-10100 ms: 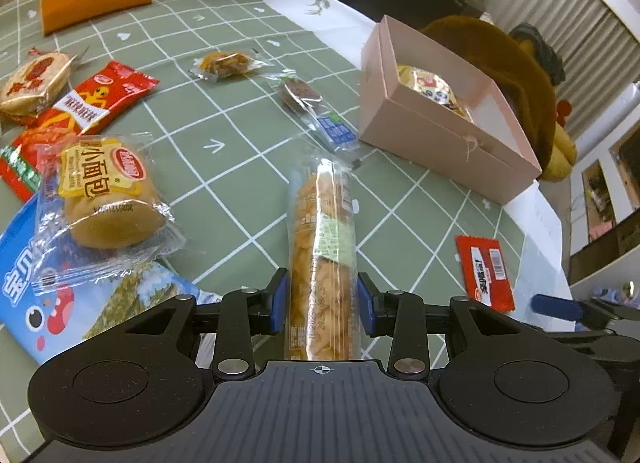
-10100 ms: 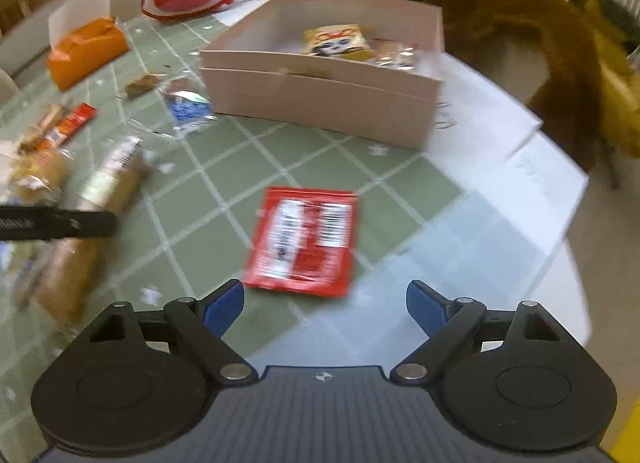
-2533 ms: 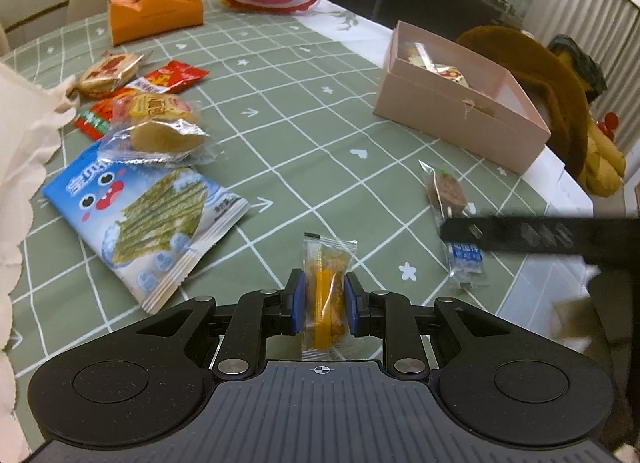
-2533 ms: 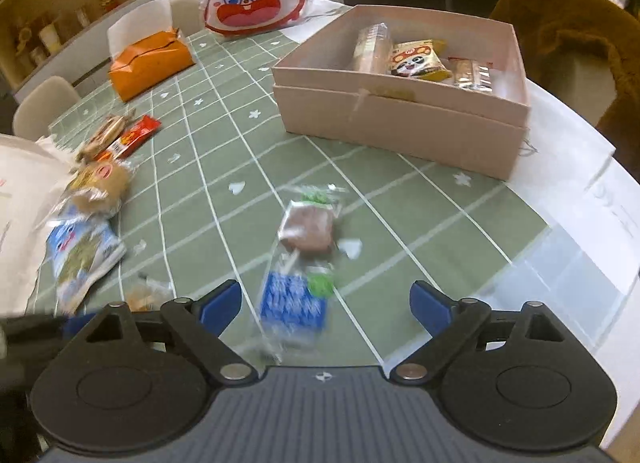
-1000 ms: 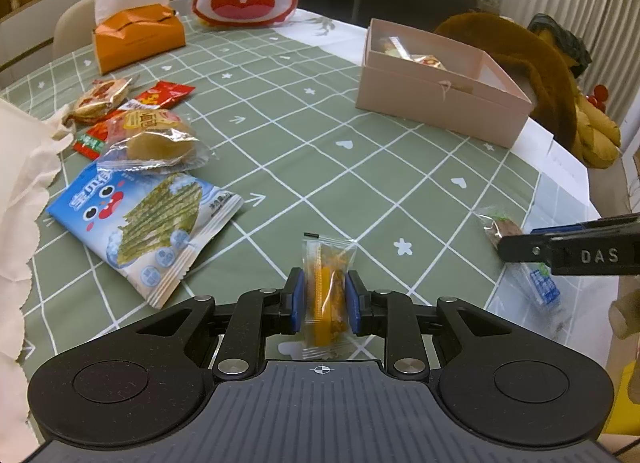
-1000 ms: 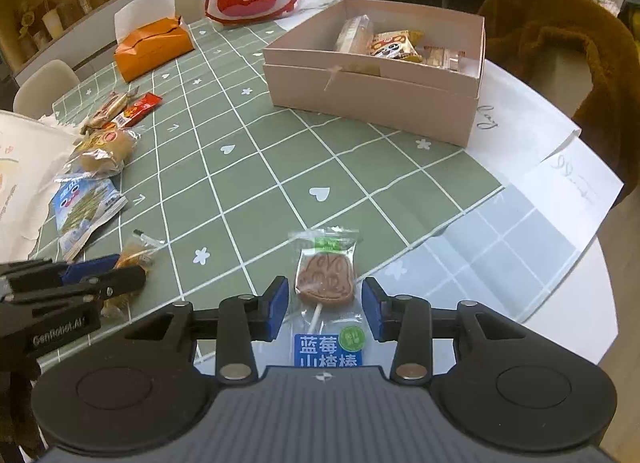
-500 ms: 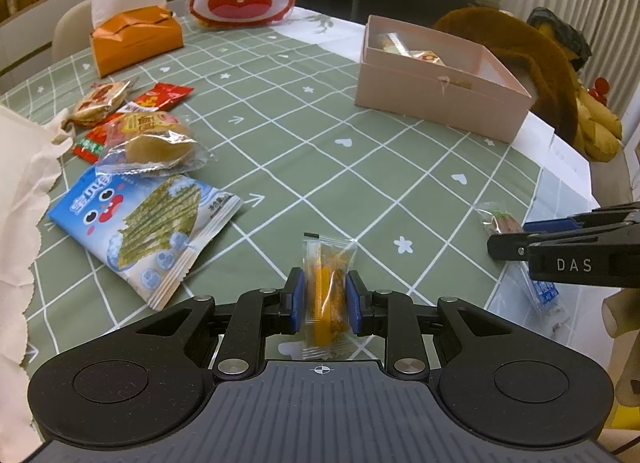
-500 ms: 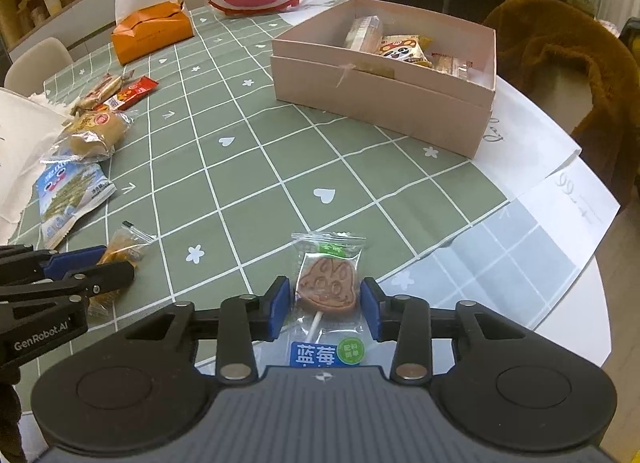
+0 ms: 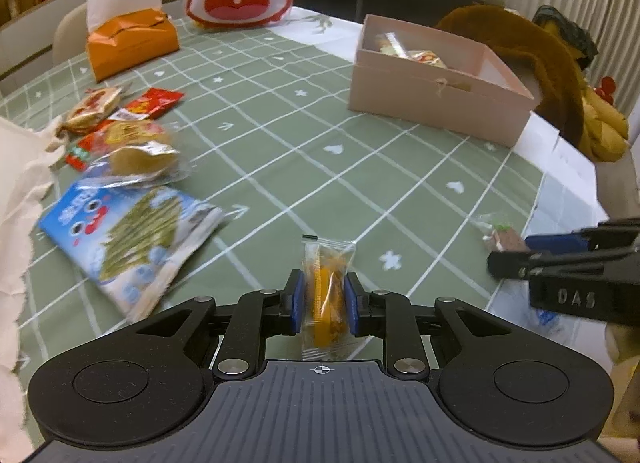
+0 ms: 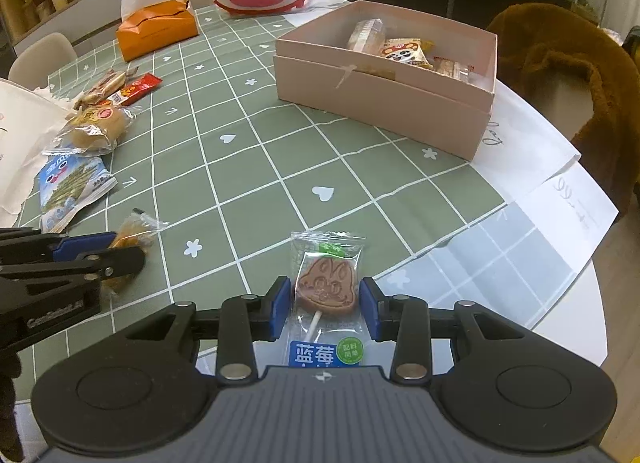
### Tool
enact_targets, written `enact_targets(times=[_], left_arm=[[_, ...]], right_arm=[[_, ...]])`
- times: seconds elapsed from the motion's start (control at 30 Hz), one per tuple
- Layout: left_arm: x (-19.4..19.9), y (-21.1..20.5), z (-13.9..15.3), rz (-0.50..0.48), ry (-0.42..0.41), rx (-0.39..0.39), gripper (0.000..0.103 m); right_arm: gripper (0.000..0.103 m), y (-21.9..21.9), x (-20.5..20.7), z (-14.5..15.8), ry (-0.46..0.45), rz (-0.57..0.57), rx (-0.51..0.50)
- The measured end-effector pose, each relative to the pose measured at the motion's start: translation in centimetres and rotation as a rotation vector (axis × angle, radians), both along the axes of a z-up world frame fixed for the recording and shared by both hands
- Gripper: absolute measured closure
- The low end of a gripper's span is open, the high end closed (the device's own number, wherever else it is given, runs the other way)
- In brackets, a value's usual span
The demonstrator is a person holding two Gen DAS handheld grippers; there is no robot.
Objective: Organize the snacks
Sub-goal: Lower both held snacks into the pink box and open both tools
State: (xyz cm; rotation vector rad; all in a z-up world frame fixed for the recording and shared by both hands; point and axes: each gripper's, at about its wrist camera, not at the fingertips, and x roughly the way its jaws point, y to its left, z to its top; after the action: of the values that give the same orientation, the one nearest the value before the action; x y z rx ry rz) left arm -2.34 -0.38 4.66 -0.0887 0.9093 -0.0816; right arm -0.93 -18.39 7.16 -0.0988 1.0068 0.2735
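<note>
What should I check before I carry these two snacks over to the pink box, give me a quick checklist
1. Left tool shut on the orange snack packet: ok.
2. Right tool shut on the lollipop packet: ok; the pads squeeze the wrapper at the candy's sides.
3. Both packets lifted off the tablecloth: cannot tell.
4. Pink box open, no lid in the way: ok.
5. Free space inside the box: ok; bare floor shows at its left part, snacks lie toward the back.
6. Path across the cloth to the box: ok; the other snacks, such as the blue seaweed bag, lie off to the left.
</note>
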Motion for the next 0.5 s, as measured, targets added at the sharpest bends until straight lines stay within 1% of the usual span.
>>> enact_targets(times=[0.13, 0.23, 0.33, 0.4, 0.43, 0.5], left_arm=[[1.3, -1.2, 0.0, -0.02, -0.005, -0.044, 0.078], [2.5, -1.8, 0.9, -0.031, -0.029, -0.103, 0.078], [4.3, -1.9, 3.6, -0.059, -0.112, -0.158, 0.078], [6.0, -2.0, 5.7, -0.085, -0.168, -0.17, 0.078], [7.3, -2.0, 7.1, -0.1, -0.198, -0.177, 0.078], [9.8, -2.0, 9.2, -0.129, -0.229, -0.202, 0.078]], right_arm=[[0.066, -0.6, 0.4, 0.2, 0.033, -0.003, 0.004], [0.066, -1.3, 1.1, 0.8, 0.048, -0.002, 0.013], [0.066, -2.2, 2.1, 2.5, 0.012, -0.022, 0.028], [0.066, -3.1, 3.3, 4.2, -0.019, -0.045, 0.06], [0.066, -3.5, 4.1, 5.2, -0.038, -0.053, 0.078], [0.066, -4.2, 5.8, 7.1, -0.083, -0.061, 0.101]])
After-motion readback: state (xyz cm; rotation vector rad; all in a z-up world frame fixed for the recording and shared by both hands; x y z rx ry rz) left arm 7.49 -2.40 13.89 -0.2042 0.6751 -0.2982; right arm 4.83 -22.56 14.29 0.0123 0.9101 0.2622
